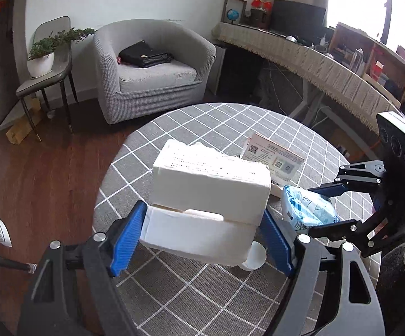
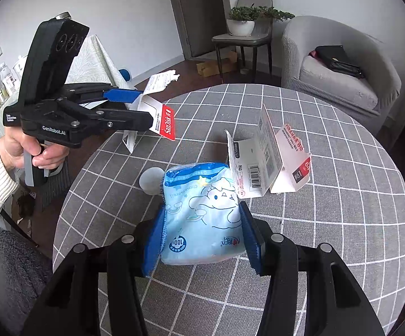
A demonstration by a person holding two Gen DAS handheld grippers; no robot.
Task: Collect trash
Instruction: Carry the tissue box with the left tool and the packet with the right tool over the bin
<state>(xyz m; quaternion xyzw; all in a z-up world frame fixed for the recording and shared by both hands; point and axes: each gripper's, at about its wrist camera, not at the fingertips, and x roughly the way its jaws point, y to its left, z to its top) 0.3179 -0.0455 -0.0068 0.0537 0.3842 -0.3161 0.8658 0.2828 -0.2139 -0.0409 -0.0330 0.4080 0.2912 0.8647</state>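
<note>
My left claw [image 1: 202, 232] is pinching a white carton [image 1: 211, 196] lifted above the checked table [image 2: 342, 238], while my right claw [image 2: 202, 235] is squeezing a blue tissue pack [image 2: 202, 212]. The soft pack may be slipping; the torn box [image 2: 272, 159] beside it could get knocked over.

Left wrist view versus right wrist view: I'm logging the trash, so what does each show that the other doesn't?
Only the left wrist view shows the long fringed counter with a small globe.

Only the right wrist view shows red SanDisk printing on the white cardboard package in the left gripper, and a brown door.

Both show the right gripper clamping the light blue cartoon tissue pack, the opened white-and-red box, and the grey checked tablecloth.
</note>
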